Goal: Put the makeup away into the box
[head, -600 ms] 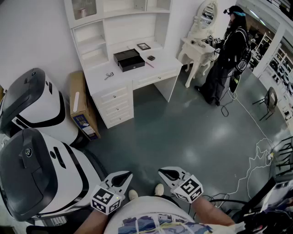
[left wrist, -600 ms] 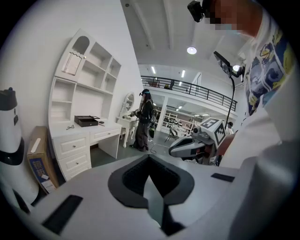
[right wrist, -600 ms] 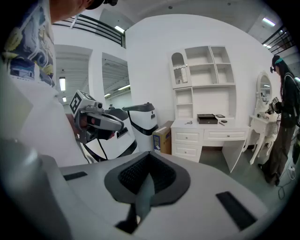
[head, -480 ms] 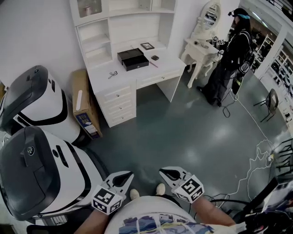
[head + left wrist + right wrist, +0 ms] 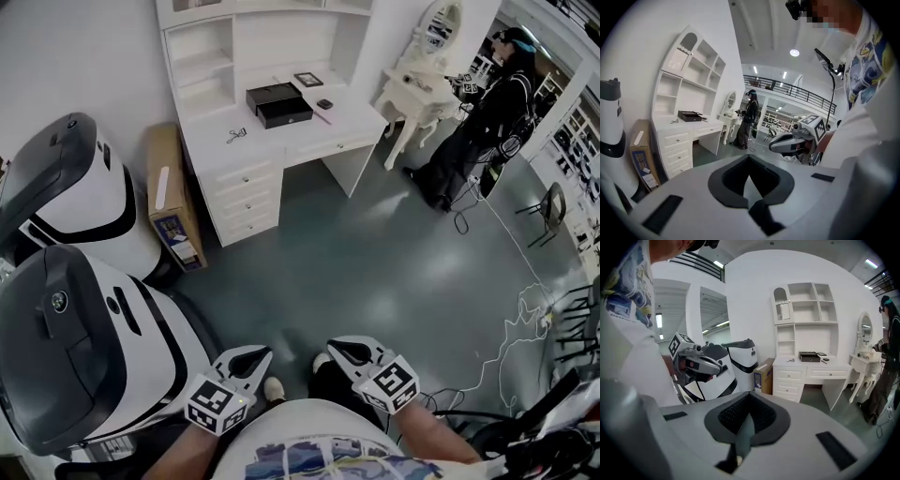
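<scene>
Evidently the black box point(image 5: 278, 103) sat on the white desk point(image 5: 220, 155), small makeup items point(image 5: 324, 104) just beside it, far ahead across the floor. Left gripper point(image 5: 255, 357) and right gripper point(image 5: 339, 352) were both clenched, empty, neither appreciably nearer.

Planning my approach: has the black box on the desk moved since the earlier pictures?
No. The black box keeps its spot on the white desk, beside the small frame; only the camera shifted.
</scene>
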`<action>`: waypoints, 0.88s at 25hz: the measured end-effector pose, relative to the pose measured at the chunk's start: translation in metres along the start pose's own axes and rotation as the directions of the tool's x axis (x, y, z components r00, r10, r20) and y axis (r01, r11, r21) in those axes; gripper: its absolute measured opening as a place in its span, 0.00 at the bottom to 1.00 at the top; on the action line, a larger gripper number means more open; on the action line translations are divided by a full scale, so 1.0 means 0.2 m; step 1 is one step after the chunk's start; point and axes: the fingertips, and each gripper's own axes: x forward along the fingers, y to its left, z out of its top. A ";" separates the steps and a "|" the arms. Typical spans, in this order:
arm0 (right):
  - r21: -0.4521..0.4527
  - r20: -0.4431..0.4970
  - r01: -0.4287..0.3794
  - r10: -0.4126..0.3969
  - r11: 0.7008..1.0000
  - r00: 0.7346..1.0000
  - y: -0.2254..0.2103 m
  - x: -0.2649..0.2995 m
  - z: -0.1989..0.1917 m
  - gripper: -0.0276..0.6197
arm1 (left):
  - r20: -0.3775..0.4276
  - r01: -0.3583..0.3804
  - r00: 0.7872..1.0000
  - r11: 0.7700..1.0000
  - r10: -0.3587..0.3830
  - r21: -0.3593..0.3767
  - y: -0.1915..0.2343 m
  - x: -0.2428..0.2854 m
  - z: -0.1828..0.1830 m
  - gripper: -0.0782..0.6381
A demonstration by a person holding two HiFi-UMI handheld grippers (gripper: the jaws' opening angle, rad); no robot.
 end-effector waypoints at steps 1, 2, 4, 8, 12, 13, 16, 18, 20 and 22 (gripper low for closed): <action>0.003 -0.004 0.003 -0.003 1.000 1.000 -0.01 0.01 0.00 0.08 | -0.002 0.004 1.000 1.000 -0.004 -0.002 0.01 0.02 0.00 0.13; 0.008 -0.006 0.008 -0.008 1.000 1.000 -0.04 0.01 0.00 0.08 | -0.004 0.007 1.000 1.000 -0.007 -0.002 0.02 0.04 0.00 0.13; 0.024 -0.008 0.018 -0.018 1.000 1.000 -0.10 0.03 0.00 0.08 | -0.008 0.011 1.000 1.000 -0.011 -0.002 0.05 0.09 0.02 0.13; 0.040 0.004 0.010 -0.010 0.999 1.000 -0.30 0.09 0.01 0.08 | -0.017 0.003 1.000 1.000 -0.002 0.010 0.12 0.25 0.09 0.13; 0.035 0.031 -0.006 0.005 0.999 1.000 -0.56 0.15 0.10 0.08 | -0.026 -0.027 0.999 0.999 0.028 0.017 0.21 0.44 0.24 0.13; 0.033 0.039 -0.011 0.010 0.999 0.999 -0.63 0.17 0.13 0.08 | -0.027 -0.032 0.999 0.999 0.033 0.027 0.23 0.50 0.28 0.13; 0.030 0.052 -0.021 0.020 0.999 0.998 -0.83 0.22 0.17 0.08 | -0.029 -0.047 0.998 0.998 0.049 0.051 0.30 0.66 0.43 0.13; 0.022 0.061 -0.036 0.035 0.999 0.998 -0.94 0.23 0.20 0.08 | -0.028 -0.056 0.998 0.997 0.058 0.057 0.32 0.76 0.51 0.13; 0.013 0.070 -0.051 0.050 0.999 0.996 -1.05 0.24 0.22 0.08 | -0.030 -0.068 0.997 0.996 0.070 0.061 0.35 0.84 0.57 0.13; 0.010 0.071 -0.061 0.060 0.998 0.996 -1.16 0.25 0.23 0.09 | -0.031 -0.081 0.996 0.995 0.082 0.057 0.37 0.93 0.62 0.13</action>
